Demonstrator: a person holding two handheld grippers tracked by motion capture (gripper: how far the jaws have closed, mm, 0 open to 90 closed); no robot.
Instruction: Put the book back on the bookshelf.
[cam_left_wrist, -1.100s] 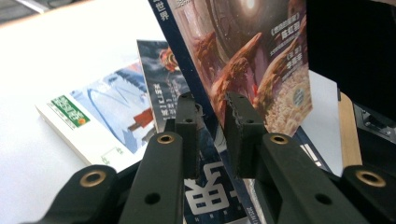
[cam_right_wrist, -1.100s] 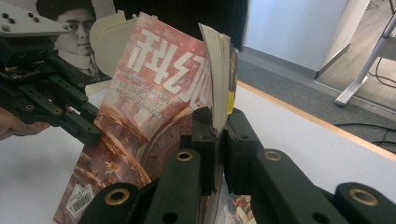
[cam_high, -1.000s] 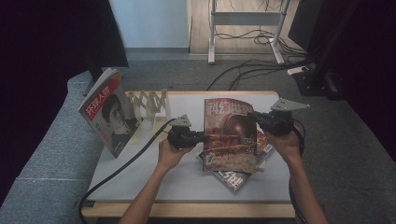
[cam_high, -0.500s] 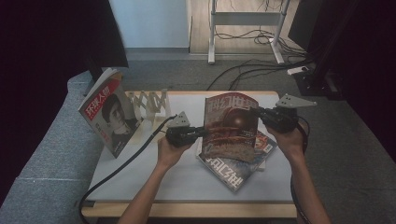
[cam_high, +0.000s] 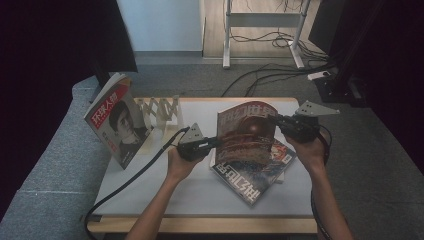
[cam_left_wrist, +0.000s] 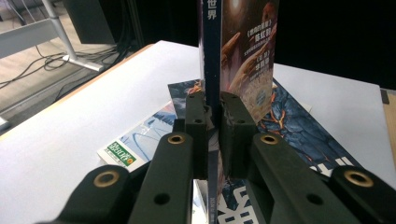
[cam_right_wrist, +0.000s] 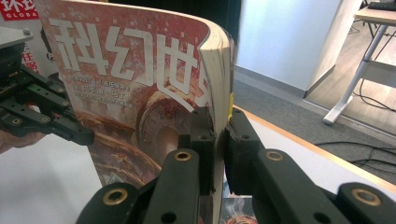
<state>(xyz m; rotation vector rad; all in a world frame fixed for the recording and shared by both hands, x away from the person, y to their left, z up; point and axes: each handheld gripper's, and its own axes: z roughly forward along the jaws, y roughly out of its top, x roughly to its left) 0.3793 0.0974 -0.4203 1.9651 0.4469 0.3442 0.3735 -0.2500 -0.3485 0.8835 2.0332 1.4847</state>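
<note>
A reddish-brown magazine (cam_high: 247, 134) with white characters stands upright above the table, held from both sides. My left gripper (cam_high: 216, 143) is shut on its left edge; in the left gripper view the jaws clamp its dark spine (cam_left_wrist: 212, 70). My right gripper (cam_high: 278, 122) is shut on its upper right edge, and the right gripper view shows the cover (cam_right_wrist: 135, 93) and page edges pinched between the jaws. Under it lies a blue magazine (cam_high: 245, 176) flat on the table, with another one (cam_high: 282, 152) beside it.
A red-topped magazine with a face on its cover (cam_high: 117, 125) leans in a white zigzag rack (cam_high: 160, 111) at the table's back left. The white table (cam_high: 165, 192) has a wooden edge. Cables (cam_high: 125, 182) trail off the front left; a desk frame and wires stand on the floor behind.
The held magazine has been lifted and tipped more upright, with both grippers rising a little. The blue magazine beneath shows more.
</note>
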